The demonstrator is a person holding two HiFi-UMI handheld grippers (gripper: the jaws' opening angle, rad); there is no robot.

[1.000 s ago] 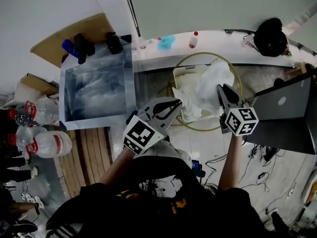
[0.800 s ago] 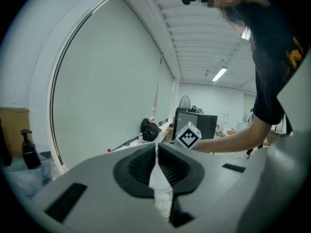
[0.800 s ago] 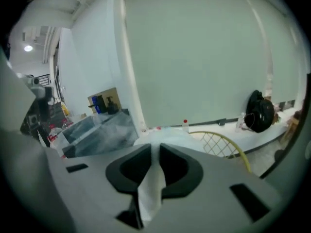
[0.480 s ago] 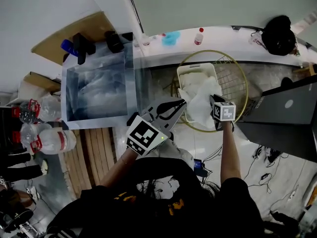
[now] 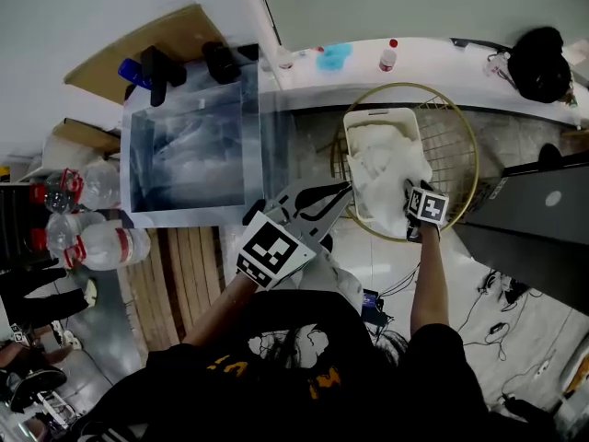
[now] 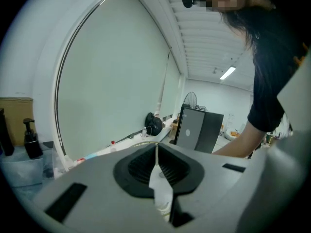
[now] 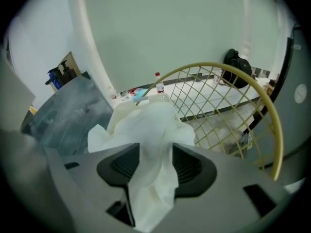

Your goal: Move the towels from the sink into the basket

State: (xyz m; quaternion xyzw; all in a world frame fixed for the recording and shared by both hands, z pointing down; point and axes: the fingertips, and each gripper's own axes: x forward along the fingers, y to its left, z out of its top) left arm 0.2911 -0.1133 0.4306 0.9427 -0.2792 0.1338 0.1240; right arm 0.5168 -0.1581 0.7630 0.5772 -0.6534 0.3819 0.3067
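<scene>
A white towel lies heaped in the white plastic basket, which stands inside a yellow wire ring. My right gripper points steeply down into the basket. Its jaws have just been opening, and a fold of the towel hangs loose between the pads. The steel sink is at the left with pale, blurred shapes inside. My left gripper hovers between sink and basket, its pads together with nothing held.
Dark pump bottles stand behind the sink. Large water bottles lie at the far left beside wooden slats. A dark laptop is to the right of the basket, with a black bag on the ledge behind it.
The right gripper has dropped from above the basket down into it with the towel, and its jaws now stand apart. The left gripper has hardly moved.
</scene>
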